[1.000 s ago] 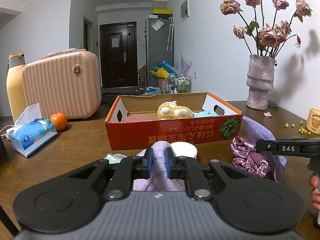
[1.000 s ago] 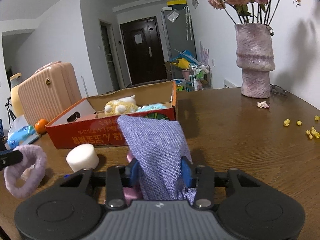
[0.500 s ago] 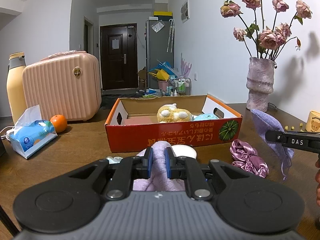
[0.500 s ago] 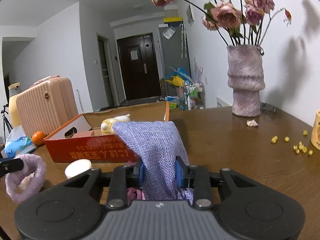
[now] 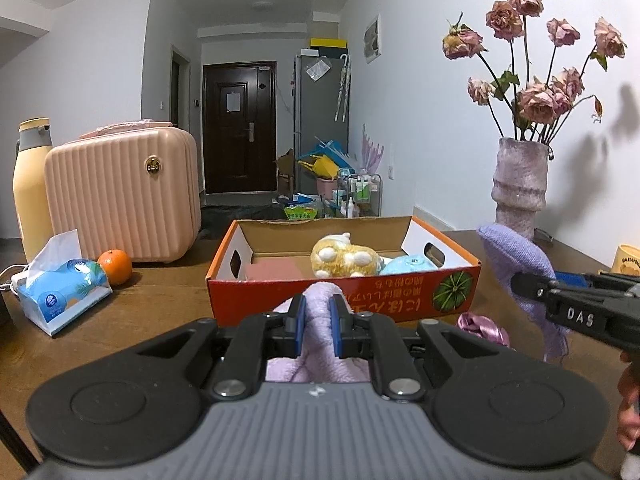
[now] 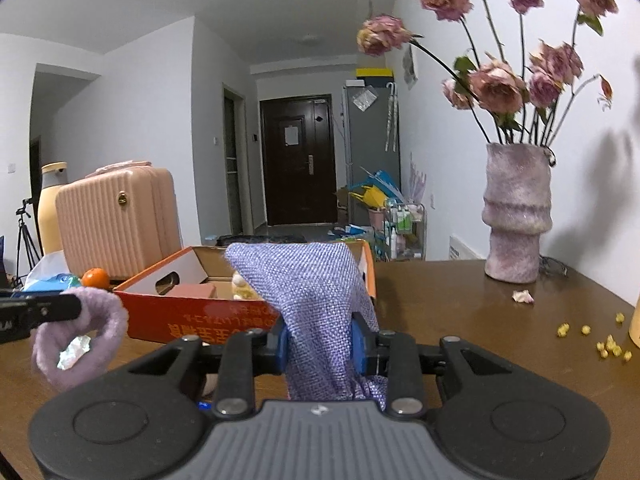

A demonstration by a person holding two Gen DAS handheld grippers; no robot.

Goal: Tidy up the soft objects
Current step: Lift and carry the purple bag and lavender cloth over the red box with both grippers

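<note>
A: What have we got in the left claw (image 5: 317, 326)?

B: Its blue pads are clenched on the fuzzy lilac ring (image 5: 320, 320). From the right wrist view we see that ring (image 6: 78, 338) hanging in the air off the claw tip, clear of the table (image 6: 480, 320), with something shiny showing through its hole.

A: And the right claw (image 6: 320, 340)?

B: Pads pressed in on the purple woven pouch (image 6: 316, 304), which stands up between them and droops below. In the left view the pouch (image 5: 516, 256) is held up just right of the orange cardboard box (image 5: 344, 300).

A: What do we see in the box?

B: A yellow plush (image 5: 345, 258), a light blue plush (image 5: 408, 265) beside it and a pink flat piece (image 5: 274, 270). A pink satin scrunchie (image 5: 482, 326) lies on the table before the box.

A: The rest of the table?

B: A tissue pack (image 5: 62, 288), an orange (image 5: 115, 267), a pink case (image 5: 120, 196), a vase of dried roses (image 6: 516, 216), scattered yellow bits (image 6: 600, 336). A hallway with a dark door (image 6: 297, 160) lies behind.
</note>
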